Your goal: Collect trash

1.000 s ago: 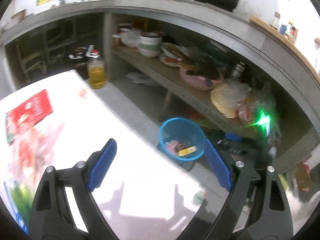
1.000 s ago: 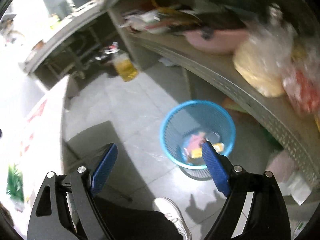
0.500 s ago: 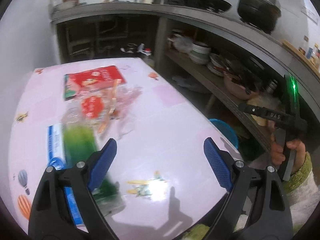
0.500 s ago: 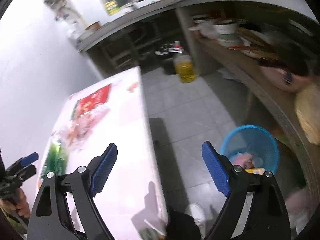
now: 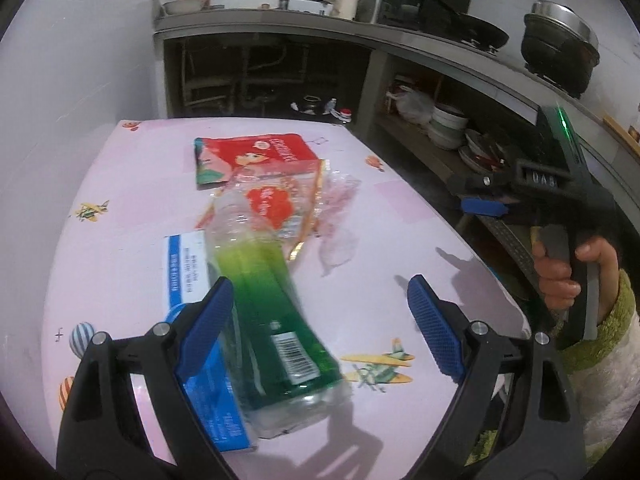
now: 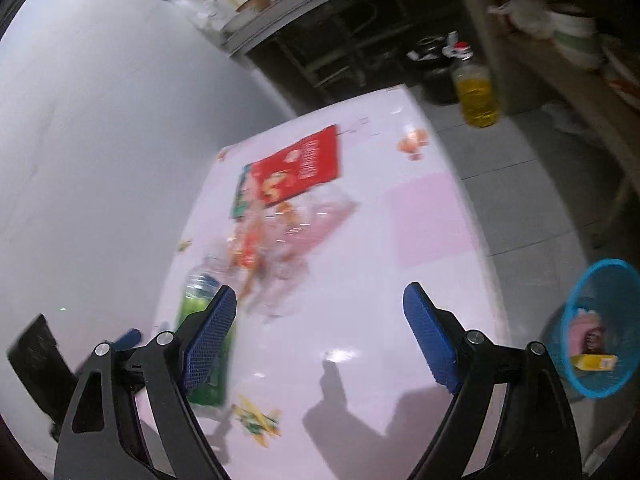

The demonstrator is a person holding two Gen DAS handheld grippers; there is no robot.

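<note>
Both grippers are built the same: black curved plastic arms tipped with blue cross-hatched pads (image 5: 208, 316), silver screws (image 5: 161, 328) seen at the pivots. On the right gripper (image 5: 532, 196), a green light (image 5: 564, 123) is lit up top and pale lettering is printed on the black body. A fuzzy olive-green cuff (image 5: 616, 320) is worn over a whitish fleecy sleeve (image 5: 608, 392).

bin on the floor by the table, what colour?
Bright blue mesh basket, some trash already inside. Best seen in the right wrist view.
</note>
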